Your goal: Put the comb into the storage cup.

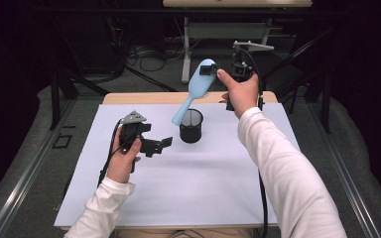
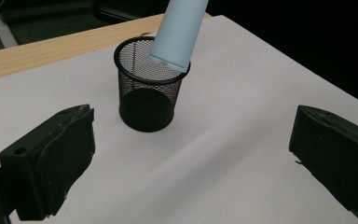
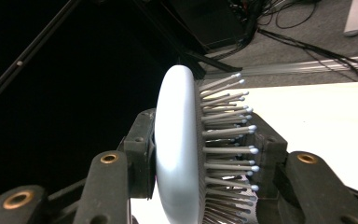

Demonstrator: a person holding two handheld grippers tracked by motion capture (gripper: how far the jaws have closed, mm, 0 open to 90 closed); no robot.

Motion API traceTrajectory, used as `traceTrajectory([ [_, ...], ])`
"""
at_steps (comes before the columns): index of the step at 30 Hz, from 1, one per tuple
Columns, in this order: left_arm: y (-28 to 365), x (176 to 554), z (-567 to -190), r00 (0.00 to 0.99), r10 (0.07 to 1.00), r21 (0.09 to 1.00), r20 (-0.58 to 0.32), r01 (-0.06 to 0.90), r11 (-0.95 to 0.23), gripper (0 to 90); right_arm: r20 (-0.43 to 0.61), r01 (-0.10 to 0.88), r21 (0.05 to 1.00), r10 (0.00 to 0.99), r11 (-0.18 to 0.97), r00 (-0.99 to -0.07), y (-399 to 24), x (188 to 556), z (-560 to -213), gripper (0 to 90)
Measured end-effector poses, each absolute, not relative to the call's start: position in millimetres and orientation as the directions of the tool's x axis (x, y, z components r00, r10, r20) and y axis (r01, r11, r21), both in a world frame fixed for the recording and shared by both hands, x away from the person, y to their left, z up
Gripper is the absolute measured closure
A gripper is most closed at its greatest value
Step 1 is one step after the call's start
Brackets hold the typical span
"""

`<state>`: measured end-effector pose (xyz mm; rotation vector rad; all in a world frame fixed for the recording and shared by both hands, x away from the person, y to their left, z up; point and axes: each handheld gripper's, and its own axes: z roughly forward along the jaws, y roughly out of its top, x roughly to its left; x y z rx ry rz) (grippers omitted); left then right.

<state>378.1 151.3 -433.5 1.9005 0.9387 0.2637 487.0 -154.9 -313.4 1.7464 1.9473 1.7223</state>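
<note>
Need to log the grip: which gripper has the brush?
The right gripper, raised behind the cup, is shut on the brush head. The left gripper sits open above the table, holding nothing.

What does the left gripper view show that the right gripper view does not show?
The left gripper view shows the black mesh cup standing on the white sheet, the brush's handle end just above its rim, and the left tongs standing open. The right gripper view shows the bristles and the right tongs shut on the brush head. Both show the light blue hairbrush and the white sheet.
</note>
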Motion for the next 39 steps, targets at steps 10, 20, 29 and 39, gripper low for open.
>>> traceTrajectory([
  [10,153,378,-435,0.681,0.701,0.834,-0.209,0.498,-0.235,0.4,0.579,0.667,0.711,0.726,-0.226,-0.371,-151,492,-317,51.9],
  [20,155,378,-435,0.68,0.701,0.835,-0.216,0.5,-0.227,0.4,0.551,0.648,0.729,0.75,-0.219,-0.366,-147,495,-320,51.5],
  [29,155,378,-435,0.678,0.702,0.834,-0.219,0.503,-0.225,0.4,0.508,0.628,0.753,0.779,-0.195,-0.367,-143,497,-322,51.4],
  [39,156,378,-436,0.677,0.703,0.833,-0.218,0.504,-0.228,0.4,0.481,0.617,0.767,0.795,-0.178,-0.369,-140,499,-325,51.4],
])
